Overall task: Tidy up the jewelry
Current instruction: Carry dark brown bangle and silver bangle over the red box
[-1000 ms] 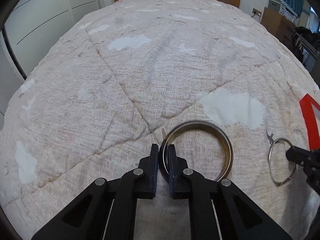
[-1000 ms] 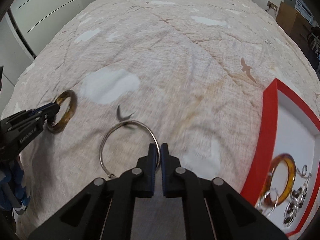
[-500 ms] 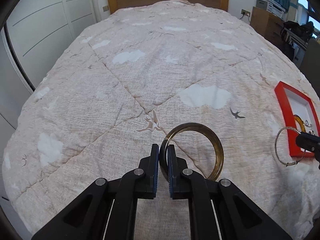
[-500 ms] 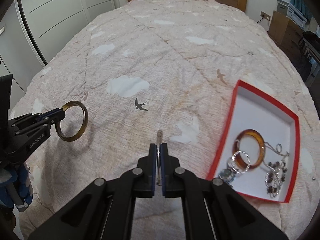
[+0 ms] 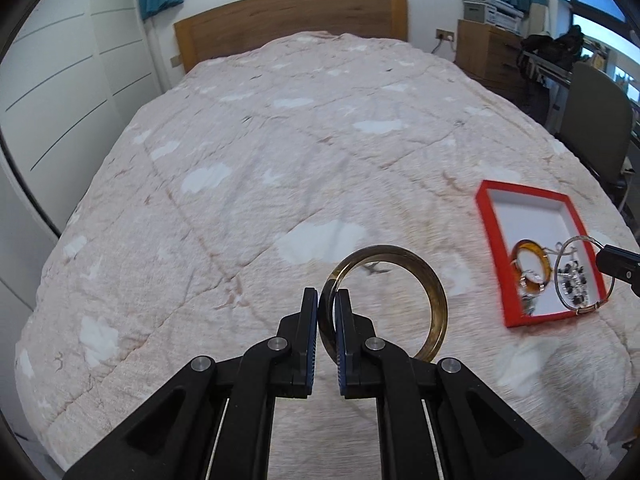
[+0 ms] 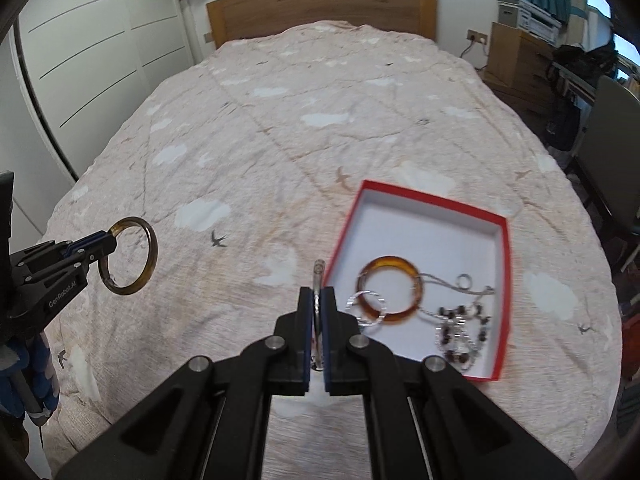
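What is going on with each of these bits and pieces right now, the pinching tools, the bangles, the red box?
Left tool: shut on the dark bangle, held in the air.
Dark bangle: upright, clear of the bedspread.
Right tool: shut on the silver bangle.
Silver bangle: lifted, in front of the box.
Red box: open, lying on the bedspread.
Amber bangle: flat inside the box among chains and beads.

both wrist views look down along their jaws from above the bed (image 5: pixel 280 152), sharing the red box (image 6: pixel 505 280).
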Tool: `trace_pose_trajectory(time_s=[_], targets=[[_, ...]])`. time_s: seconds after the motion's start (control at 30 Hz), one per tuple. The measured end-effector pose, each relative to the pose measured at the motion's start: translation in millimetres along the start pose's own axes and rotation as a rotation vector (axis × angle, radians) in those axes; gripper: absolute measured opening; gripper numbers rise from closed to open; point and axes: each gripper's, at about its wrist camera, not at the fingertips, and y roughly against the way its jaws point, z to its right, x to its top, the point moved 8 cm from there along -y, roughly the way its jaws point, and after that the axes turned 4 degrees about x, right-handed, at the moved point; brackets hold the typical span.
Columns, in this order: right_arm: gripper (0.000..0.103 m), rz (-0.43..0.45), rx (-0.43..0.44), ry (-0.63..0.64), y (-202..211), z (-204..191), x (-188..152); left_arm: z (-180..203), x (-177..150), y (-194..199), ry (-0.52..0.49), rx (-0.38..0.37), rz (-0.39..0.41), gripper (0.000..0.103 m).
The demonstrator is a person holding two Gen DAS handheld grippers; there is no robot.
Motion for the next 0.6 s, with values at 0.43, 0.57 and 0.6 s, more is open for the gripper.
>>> trace_pose_trajectory(time_s=[0.43, 0.57, 0.6], targets=[[0.004, 0.025, -0.038, -0.083, 15.9, 85.7, -5.2, 114.0, 38.6, 0.7, -0.088, -0.116, 0.022, 0.008], [0.004, 0.008, -0.028, -0.108, 0.3, 105.4, -11.0, 148.7, 32.8, -13.9, -0.127, -0.142, -0.009, 0.008], [0.004, 0.006, -0.025, -0.113, -2.7, 108.5, -12.3, 156.3, 31.7, -17.6, -0.137, -0.148, -0.016, 0.008]])
